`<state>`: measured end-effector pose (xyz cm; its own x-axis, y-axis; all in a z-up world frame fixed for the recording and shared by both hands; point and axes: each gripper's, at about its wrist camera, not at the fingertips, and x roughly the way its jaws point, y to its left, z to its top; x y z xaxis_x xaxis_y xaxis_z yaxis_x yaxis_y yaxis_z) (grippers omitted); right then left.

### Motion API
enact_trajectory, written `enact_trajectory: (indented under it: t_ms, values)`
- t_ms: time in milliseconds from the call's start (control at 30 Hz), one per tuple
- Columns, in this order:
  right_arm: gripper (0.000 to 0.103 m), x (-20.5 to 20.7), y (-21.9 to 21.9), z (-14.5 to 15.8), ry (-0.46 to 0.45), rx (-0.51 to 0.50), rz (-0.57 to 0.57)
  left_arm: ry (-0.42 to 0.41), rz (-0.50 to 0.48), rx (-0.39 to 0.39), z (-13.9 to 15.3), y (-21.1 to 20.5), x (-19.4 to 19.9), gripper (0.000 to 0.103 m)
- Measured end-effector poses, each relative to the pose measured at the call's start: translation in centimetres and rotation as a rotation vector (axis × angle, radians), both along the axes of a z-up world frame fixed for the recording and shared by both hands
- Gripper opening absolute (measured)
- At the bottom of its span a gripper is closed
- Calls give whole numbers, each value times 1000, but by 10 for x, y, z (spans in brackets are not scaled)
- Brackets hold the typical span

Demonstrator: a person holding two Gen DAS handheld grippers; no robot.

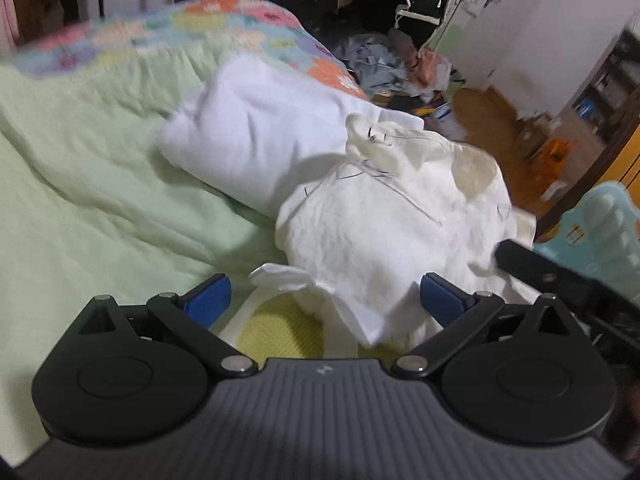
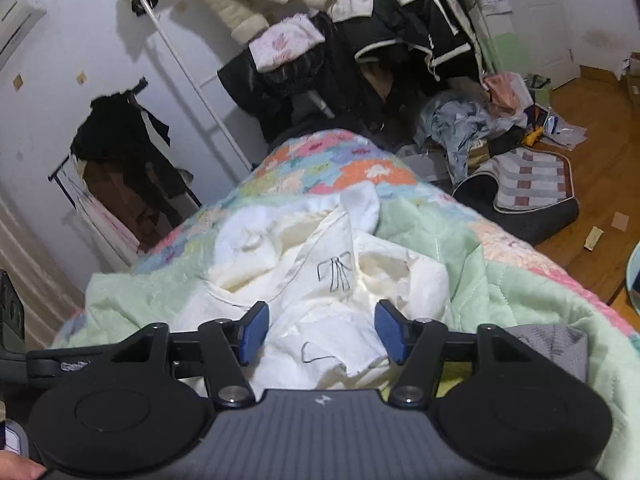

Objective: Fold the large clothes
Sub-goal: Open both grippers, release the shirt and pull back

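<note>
The white garment [image 1: 384, 216] I'm working on lies crumpled on the pale green quilt [image 1: 88, 184] near the bed's edge, with a thin black bow drawing [image 2: 335, 274] showing on one fold. A white pillow [image 1: 256, 132] sits just beside it, touching its far side. My left gripper [image 1: 326, 300] has its jaws spread wide, a loose flap of the garment lying between them with neither pad pressing on it. My right gripper [image 2: 322, 334] is also open over the bunched cloth, gripping nothing. Beyond the bed, a patchwork blanket [image 2: 340, 168] covers the far end, dark coats [image 2: 404, 40] hang crowded above, and clothes litter the wooden floor [image 2: 600, 160]. A light blue plastic stool [image 1: 600, 224] stands close to the bed's edge.
</note>
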<state>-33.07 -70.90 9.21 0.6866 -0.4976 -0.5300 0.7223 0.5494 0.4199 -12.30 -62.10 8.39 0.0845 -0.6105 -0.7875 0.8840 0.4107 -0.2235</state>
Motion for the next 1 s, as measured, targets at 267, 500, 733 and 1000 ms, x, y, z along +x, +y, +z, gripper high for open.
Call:
enact_trajectory:
  t_ms: [267, 500, 733, 1000]
  values:
    - [89, -2, 51, 34, 129, 72, 54, -119, -22, 75, 26, 59, -30, 103]
    - [90, 18, 76, 45, 255, 22, 80, -168, -25, 145, 23, 72, -44, 103]
    - [92, 36, 79, 41, 321, -18, 86, -176, -8, 184, 16, 69, -44, 103]
    - [93, 44, 71, 32, 370, -24, 84, -227, -22, 234, 8, 64, -55, 103]
